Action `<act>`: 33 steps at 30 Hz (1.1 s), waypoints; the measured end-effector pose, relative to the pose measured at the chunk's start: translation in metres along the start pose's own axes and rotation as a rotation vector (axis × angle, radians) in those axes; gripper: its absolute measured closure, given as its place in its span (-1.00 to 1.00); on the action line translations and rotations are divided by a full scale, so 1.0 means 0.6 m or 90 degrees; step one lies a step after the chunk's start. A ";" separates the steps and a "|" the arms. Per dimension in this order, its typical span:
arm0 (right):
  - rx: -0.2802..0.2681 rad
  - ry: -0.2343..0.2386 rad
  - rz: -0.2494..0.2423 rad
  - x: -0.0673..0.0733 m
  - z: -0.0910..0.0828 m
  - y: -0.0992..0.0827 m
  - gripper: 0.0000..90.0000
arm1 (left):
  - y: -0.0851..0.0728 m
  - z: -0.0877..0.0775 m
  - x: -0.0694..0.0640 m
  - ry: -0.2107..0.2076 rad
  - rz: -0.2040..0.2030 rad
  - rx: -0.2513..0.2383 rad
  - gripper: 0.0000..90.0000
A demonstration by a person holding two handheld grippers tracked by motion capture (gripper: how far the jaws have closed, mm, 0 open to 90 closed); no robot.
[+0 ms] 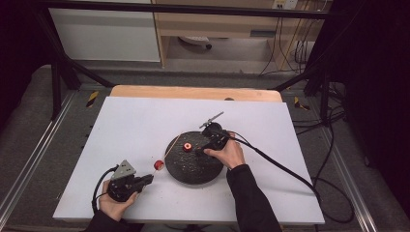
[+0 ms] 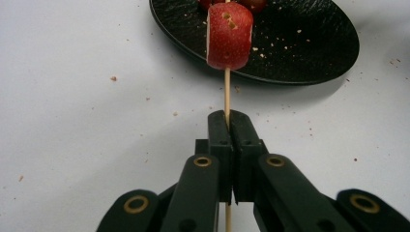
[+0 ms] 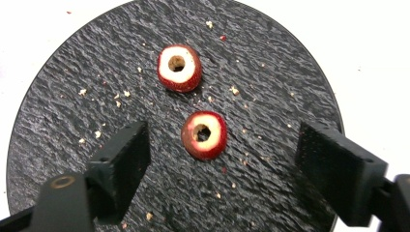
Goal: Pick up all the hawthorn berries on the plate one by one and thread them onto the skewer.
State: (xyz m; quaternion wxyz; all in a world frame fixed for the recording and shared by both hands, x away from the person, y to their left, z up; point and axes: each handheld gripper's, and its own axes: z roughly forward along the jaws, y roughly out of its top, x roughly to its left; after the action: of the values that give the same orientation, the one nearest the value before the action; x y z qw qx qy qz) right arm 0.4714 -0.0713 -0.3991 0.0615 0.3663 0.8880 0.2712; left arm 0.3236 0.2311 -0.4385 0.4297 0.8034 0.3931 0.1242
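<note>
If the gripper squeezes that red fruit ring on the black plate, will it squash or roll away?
The nearer fruit ring lies flat on its cut face, so it probably won't roll. With a hole through its middle it looks soft, so a hard squeeze from the right gripper might crack it. The plate looks rough, so it likely won't slide much.

Bright even overhead light on the white table (image 1: pixel 145 125), dark room edges, soft shadows, gripper views slightly blurred
</note>
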 end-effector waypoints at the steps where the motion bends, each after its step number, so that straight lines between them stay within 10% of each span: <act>1: 0.004 0.002 0.000 0.000 0.002 0.002 -0.48 | 0.000 0.000 0.000 0.000 0.000 0.000 0.96; 33: 0.102 0.045 0.007 -0.001 0.040 0.022 0.38 | 0.000 0.001 -0.002 -0.004 0.002 0.002 0.96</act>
State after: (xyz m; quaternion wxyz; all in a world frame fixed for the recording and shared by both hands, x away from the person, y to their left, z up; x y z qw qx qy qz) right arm 0.4872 -0.0533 -0.4127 -0.0008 0.3648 0.9066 0.2123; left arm 0.3234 0.2300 -0.4388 0.4298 0.8048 0.3908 0.1215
